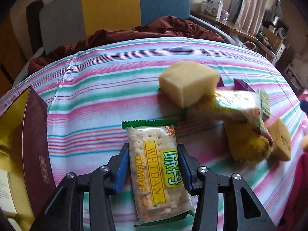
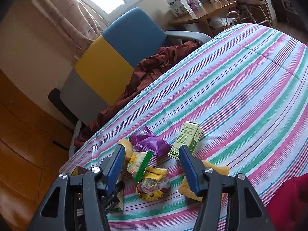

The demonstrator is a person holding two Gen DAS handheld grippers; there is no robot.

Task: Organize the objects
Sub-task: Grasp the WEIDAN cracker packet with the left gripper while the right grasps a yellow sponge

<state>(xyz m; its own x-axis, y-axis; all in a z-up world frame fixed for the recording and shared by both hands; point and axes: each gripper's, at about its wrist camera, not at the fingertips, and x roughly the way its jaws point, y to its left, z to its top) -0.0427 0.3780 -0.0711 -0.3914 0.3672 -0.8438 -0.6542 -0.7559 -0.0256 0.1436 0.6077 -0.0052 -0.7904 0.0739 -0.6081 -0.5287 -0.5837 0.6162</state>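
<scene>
A green-edged cracker packet (image 1: 154, 165) marked WEIDAN stands lengthwise between the blue pads of my left gripper (image 1: 153, 150), which is shut on its long sides over the striped bedspread (image 1: 96, 88). To the right lies a blurred pile: a pale yellow sponge block (image 1: 186, 82), a second cracker packet (image 1: 238, 104), a yellow fuzzy bundle (image 1: 248, 144). My right gripper (image 2: 152, 150) hangs open over that pile, nothing between its pads. Below it lie a purple packet (image 2: 148, 141), a green carton (image 2: 185, 139), a cracker packet (image 2: 139, 163) and a yellow bundle (image 2: 152, 184).
A maroon box with a yellow inside (image 1: 32, 134) stands open at the left edge of the bed. A dark red cloth (image 1: 163, 28) lies crumpled at the far edge, before a blue, yellow and grey chair (image 2: 115, 57). A wooden desk with boxes (image 2: 202, 13) stands beyond.
</scene>
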